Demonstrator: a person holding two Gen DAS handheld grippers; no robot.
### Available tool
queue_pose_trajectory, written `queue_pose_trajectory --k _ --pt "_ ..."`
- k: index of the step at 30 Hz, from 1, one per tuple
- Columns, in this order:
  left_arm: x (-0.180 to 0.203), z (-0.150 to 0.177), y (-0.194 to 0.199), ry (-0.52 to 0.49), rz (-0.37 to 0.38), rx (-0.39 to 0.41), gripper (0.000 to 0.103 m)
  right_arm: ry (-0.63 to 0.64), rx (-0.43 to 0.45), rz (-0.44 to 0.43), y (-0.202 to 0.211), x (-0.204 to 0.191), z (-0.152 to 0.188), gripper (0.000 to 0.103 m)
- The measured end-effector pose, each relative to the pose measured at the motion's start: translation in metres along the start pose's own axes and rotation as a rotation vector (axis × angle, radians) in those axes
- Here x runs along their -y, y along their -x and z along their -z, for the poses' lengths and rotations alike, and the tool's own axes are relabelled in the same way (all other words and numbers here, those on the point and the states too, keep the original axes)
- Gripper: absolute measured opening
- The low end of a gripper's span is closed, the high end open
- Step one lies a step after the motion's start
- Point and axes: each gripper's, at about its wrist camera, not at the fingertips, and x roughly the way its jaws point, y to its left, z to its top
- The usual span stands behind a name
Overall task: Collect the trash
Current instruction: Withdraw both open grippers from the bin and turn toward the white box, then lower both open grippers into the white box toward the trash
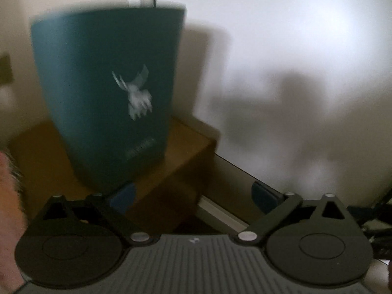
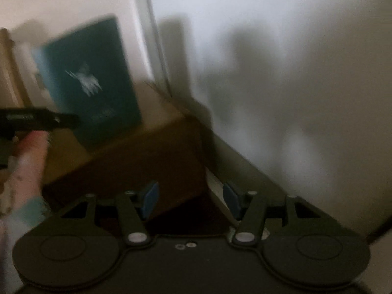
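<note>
One teal bin (image 1: 107, 93) stood upright on one brown cardboard box (image 1: 181, 156), set in the corner against a pale wall (image 1: 294, 61). It carried one whitish animal emblem (image 1: 137, 95) on its front and a line of small lettering near its base, too blurred to read. In the right wrist view the same bin (image 2: 90, 80) appeared further off and tilted by the lens, on the box (image 2: 137, 152), with a pale door or window frame (image 2: 152, 36) running up behind it. The left tongs (image 1: 193, 196) hung just in front of the bin with their two blue fingertips (image 1: 122, 197) wide apart and nothing between them; the left tip lay close under the bin's base, though whether it touched could not be told. The right tongs (image 2: 191, 199) stood apart too, less widely, with nothing between their two blue fingertips (image 2: 149, 199), aimed at the box's near edge and a pale skirting strip (image 2: 218, 186) along the wall. At the left edge of that view one hand (image 2: 29, 156) with a light sleeve held the other dark tool (image 2: 36, 120). Two soft shadows fell across the wall.
</note>
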Motion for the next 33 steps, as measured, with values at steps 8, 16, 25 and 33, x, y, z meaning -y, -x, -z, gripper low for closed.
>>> queue_pose_trajectory --k 8,16,25,33 --pt "0.012 0.08 -0.109 -0.036 0.047 -0.169 0.102 -0.128 -0.189 0.091 -0.071 0.063 0.092 0.058" --pt "0.017 0.16 -0.216 -0.026 0.005 -0.342 0.102 -0.216 -0.364 0.177 -0.138 0.12 0.174 0.058" --pt "0.041 0.244 -0.311 -0.222 0.027 -0.489 0.102 -0.253 -0.539 0.232 -0.211 0.167 0.247 0.057" --pt "0.056 0.317 -0.369 -0.445 0.085 -0.604 0.102 -0.348 -0.66 0.281 -0.265 0.199 0.295 0.057"
